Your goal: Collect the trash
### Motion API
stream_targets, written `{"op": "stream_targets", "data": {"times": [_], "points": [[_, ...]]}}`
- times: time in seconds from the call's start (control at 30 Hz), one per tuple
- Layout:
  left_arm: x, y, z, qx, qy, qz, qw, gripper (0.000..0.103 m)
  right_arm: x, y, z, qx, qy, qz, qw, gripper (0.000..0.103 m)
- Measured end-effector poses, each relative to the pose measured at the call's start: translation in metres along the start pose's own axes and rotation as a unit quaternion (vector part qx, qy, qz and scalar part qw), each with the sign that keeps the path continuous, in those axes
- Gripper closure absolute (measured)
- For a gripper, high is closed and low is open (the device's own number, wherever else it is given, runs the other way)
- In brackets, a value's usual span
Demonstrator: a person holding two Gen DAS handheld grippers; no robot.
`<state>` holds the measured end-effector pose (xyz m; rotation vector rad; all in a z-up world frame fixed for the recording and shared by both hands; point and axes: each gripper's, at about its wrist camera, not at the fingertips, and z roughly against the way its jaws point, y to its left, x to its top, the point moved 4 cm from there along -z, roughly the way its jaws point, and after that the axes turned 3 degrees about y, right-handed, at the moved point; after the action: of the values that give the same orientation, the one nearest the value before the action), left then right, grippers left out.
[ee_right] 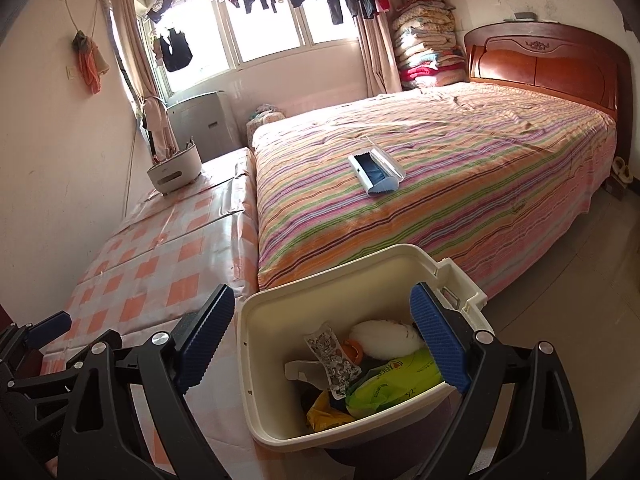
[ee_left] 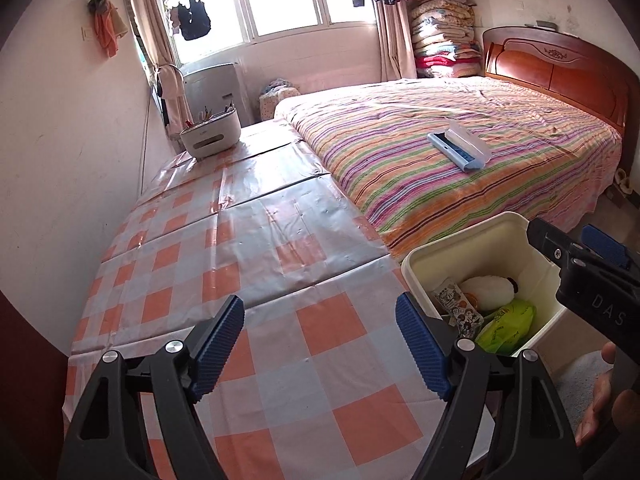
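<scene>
The cream trash bin (ee_right: 360,364) sits low in the right wrist frame, centre to right, beside the end of the bench (ee_left: 248,264) and at the foot of the bed (ee_right: 440,184). It holds a green packet (ee_right: 394,384), a white crumpled wad (ee_right: 384,334), a printed wrapper (ee_right: 332,356) and a yellow scrap (ee_right: 320,410), so collection looks well along. The right gripper (ee_right: 324,344) hangs above the bin's mouth with jaws wide and empty, a pose suited to dropping things in. The left gripper (ee_left: 320,344) is also spread wide, holding nothing, over the checked bench cloth at lower centre. An open blue case (ee_right: 374,176) lies mid-frame on the bed.
</scene>
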<state>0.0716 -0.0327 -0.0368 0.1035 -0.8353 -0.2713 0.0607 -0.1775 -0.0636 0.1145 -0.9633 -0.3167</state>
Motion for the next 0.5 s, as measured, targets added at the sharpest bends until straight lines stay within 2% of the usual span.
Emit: {"op": "stream_targets", "data": {"times": [0.2, 0.5], "points": [[-0.004, 0.014, 0.003, -0.002, 0.001, 0.018, 0.9998, 0.027, -0.002, 0.01, -0.002, -0.016, 0.007, 0.013, 1.0, 0.015], [-0.006, 0.015, 0.006, -0.002, 0.002, 0.019, 0.9998, 0.027, -0.004, 0.017, -0.003, -0.028, 0.013, 0.027, 0.999, 0.015]]}}
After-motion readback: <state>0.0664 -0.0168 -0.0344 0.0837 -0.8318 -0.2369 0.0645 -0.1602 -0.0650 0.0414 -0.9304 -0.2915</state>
